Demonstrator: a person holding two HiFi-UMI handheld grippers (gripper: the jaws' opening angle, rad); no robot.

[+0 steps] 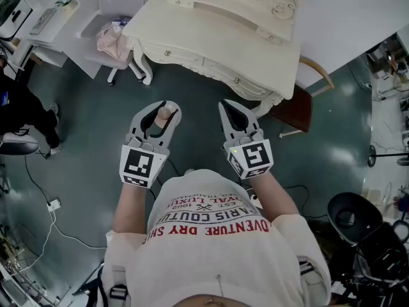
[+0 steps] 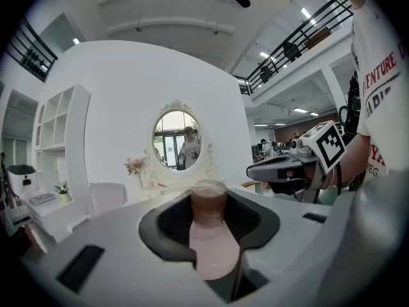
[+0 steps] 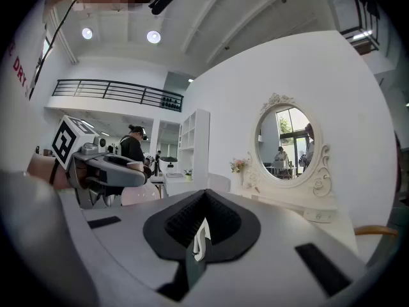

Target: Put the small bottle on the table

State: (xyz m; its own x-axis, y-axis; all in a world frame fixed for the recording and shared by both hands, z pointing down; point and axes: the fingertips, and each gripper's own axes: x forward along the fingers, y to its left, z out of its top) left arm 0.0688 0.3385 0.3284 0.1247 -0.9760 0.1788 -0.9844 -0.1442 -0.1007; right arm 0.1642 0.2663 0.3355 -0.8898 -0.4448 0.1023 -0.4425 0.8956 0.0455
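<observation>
Found left gripper [image 1: 163,109] clamped fairly wide on small bottle [image 2: 209,235]: pink body between the pads, brown cap on top. Couldn't make out the contents. Found right gripper [image 1: 227,106] at its 3 o'clock, fully closed and empty. Saw bottle off the table [image 1: 211,37], which lay at 12 o'clock.

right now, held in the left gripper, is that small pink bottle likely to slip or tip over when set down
The small bottle looks smooth and rounded, so it may slide in the left gripper if the fingers loosen. Narrow with a brown cap on top, it could tip or roll if set down tilted on the table.
</observation>
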